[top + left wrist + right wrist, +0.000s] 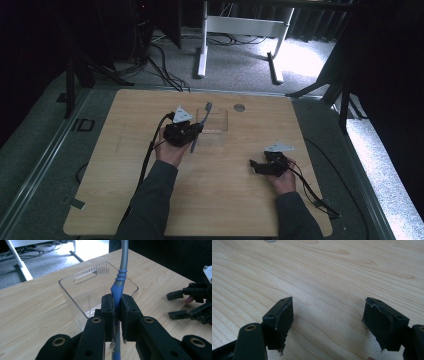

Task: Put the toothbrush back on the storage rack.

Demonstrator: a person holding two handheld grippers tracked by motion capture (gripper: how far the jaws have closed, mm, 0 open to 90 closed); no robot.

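- Two grippers are working over the desk [220,200]: the left gripper [116,312] is clamping its jaws tight on a toothbrush [119,282], and the right gripper [328,322] is resting with its jaws spread wide and nothing between them.
- The toothbrush is being gripped low on its blue-and-grey handle, so the long end is sticking up and away from the jaws, bristle head [208,105] lying over the near rim of the clear plastic bin [82,290]; that hold is likely leaving the head free to be tipped into the bin.
- The clear bin is standing upright on the desk just beyond the left gripper, open top up, a slot handle in its far wall.
- The right gripper [267,165] is sitting well apart to the side, seemingly waiting out of the way.
- The desk is showing pale wood grain with a round grommet [239,107] near its far edge.
- Beyond it, grey carpet [240,65], trailing cables and a white table frame [235,27] are lying in a dark-curtained room.
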